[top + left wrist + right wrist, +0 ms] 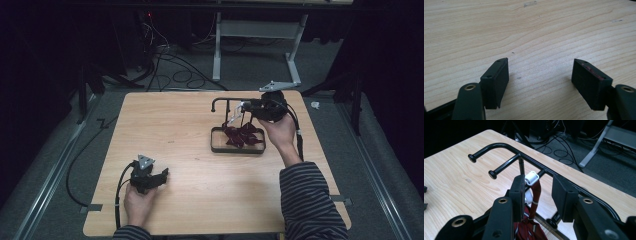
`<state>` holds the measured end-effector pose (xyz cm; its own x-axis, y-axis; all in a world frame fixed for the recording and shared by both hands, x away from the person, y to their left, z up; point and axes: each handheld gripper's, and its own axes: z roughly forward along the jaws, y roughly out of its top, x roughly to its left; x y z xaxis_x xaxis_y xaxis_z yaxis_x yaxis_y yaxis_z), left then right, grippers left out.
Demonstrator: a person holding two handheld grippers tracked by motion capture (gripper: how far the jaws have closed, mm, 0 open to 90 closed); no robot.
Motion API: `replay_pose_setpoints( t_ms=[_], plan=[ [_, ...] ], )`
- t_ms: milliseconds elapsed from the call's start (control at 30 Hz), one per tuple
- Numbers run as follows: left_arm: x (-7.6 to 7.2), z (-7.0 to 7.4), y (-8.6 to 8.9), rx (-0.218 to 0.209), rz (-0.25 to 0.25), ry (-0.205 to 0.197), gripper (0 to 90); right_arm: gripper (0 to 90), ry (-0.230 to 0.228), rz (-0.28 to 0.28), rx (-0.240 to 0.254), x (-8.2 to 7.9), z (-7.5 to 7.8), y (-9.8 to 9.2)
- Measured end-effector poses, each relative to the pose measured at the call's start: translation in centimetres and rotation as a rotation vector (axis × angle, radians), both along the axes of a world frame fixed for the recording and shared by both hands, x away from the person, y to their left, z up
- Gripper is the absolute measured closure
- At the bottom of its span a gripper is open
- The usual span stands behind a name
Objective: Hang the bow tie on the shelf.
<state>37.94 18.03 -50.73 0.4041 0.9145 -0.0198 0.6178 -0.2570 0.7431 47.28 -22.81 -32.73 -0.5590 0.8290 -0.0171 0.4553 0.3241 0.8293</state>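
Pale wood grain with fine brown lines across the worktop. Matte black on the left claw, with brass-coloured rivets and a faint reddish smear on one pad; grey on its three-cornered plate. Black likewise on the right claw. Glossy black on the rack with its round-tipped pegs, and black on the tray beneath. Deep maroon on the folded umbrella, with thin pale and red stripes near its edge; white on its ribbed cap and on a narrow band below. Dark and light grey stripes on the sleeve. Grey carpet, black cables, pale grey metal frame behind.
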Motion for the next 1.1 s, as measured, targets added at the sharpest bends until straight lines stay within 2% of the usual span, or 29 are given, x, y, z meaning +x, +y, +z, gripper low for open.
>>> replay_pose_setpoints(
  t_ms=[300,600,1100],
  plan=[
    [0.0,0.0,0.0,0.003,-0.001,0.0,30.7,65.2,-0.018,-0.008,0.028,-1.0,-0.2,-1.3],
    [0.0,0.0,0.0,0.003,-0.001,0.0,30.7,66.2,-0.016,-0.025,0.065,-1.9,-0.6,-2.4],
    [0.0,0.0,0.0,0.002,-0.001,0.0,30.7,64.7,-0.015,-0.038,0.066,-3.1,-0.7,-3.3]
  ],
)
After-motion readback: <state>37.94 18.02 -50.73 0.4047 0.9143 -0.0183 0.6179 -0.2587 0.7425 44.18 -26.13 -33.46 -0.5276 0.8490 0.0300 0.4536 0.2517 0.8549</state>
